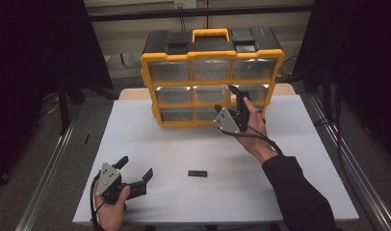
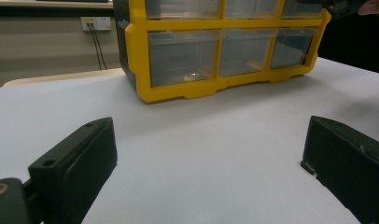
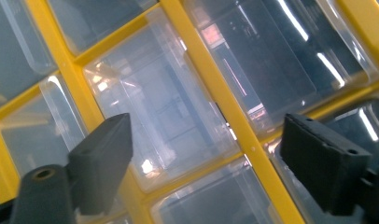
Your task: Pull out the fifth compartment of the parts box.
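A yellow and black drawer cabinet (image 1: 213,55) with clear drawers stands at the back of the white table (image 1: 184,144). My right gripper (image 1: 239,96) is held up against the cabinet's front, at the middle row on the right side. In the right gripper view its jaws (image 3: 206,135) stand apart in front of a clear drawer (image 3: 164,107) and a yellow divider (image 3: 211,81), gripping nothing. My left gripper (image 1: 136,167) rests low near the table's front left corner, open and empty. In the left gripper view it (image 2: 208,135) faces the cabinet (image 2: 136,60) across bare table.
A small flat black piece (image 1: 197,173) lies on the table in front of centre. A metal rail (image 1: 44,173) runs along the floor on the left, and dark curtains hang on both sides. A wall socket (image 2: 96,22) with cables sits behind the cabinet.
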Motion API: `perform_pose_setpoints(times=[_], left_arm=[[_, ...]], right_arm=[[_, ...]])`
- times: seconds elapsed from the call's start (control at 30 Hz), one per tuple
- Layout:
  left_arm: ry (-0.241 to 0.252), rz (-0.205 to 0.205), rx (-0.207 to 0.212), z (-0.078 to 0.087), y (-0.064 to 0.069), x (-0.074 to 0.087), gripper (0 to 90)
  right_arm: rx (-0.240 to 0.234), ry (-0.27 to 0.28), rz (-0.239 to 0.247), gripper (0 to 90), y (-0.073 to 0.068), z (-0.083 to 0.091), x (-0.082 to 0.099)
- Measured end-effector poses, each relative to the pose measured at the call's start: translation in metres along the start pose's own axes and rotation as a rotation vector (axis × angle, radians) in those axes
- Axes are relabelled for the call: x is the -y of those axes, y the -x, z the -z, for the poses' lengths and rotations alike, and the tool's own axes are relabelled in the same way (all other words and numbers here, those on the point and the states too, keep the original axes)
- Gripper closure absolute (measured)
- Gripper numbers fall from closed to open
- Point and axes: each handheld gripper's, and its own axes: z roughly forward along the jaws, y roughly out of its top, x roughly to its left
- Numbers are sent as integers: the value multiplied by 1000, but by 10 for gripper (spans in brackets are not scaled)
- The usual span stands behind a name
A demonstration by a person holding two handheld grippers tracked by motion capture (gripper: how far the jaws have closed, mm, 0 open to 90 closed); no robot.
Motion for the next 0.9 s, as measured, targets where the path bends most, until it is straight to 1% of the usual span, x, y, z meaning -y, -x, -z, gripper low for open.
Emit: perform_pose_setpoints(times=[0.03,0.07,0.13,0.17,0.2,0.3,0.33,0.4,0.43,0.47,0.5,0.53,0.57,0.6,0.63,0.67,0.73,0.9], left_arm=[[0,3,2,0,0,0,29],[0,3,2,0,0,0,29],[0,3,2,0,0,0,29],[0,0,0,0,0,0,29],[0,1,0,0,0,0,29],[-2,1,-1,0,0,0,29],[-4,4,1,0,0,0,29],[-4,-2,1,0,0,0,29],[-5,-2,1,0,0,0,29],[-5,2,1,0,0,0,29],[-9,-3,0,0,0,0,29],[-9,-3,0,0,0,0,29],[-11,-6,1,0,0,0,29],[-8,-3,0,0,0,0,29],[-11,-6,0,0,-1,0,29],[-11,-6,1,0,-1,0,29],[-12,-7,1,0,0,0,29],[-12,-6,1,0,-1,0,29]], right_arm=[[10,0,71,207,-1,-2,0],[10,0,71,207,-1,-2,0],[16,8,118,246,-3,-3,-1],[26,13,150,249,-4,-4,-1],[26,13,150,249,-4,-4,-1],[31,11,199,278,-5,-8,-3],[29,10,207,292,-4,-9,-3],[33,5,226,311,-4,-12,-4],[26,-11,239,311,-4,-15,-4],[26,-11,239,311,-4,-15,-4],[22,-24,274,338,-5,-17,-3],[22,-24,274,338,-5,-17,-3],[16,-31,301,370,-6,-19,-2],[16,-31,301,370,-6,-19,-2],[18,-45,298,386,-7,-19,-2],[16,-43,309,413,-7,-20,-1],[17,-61,309,438,-8,-21,0],[15,-70,314,500,-7,-25,2]])
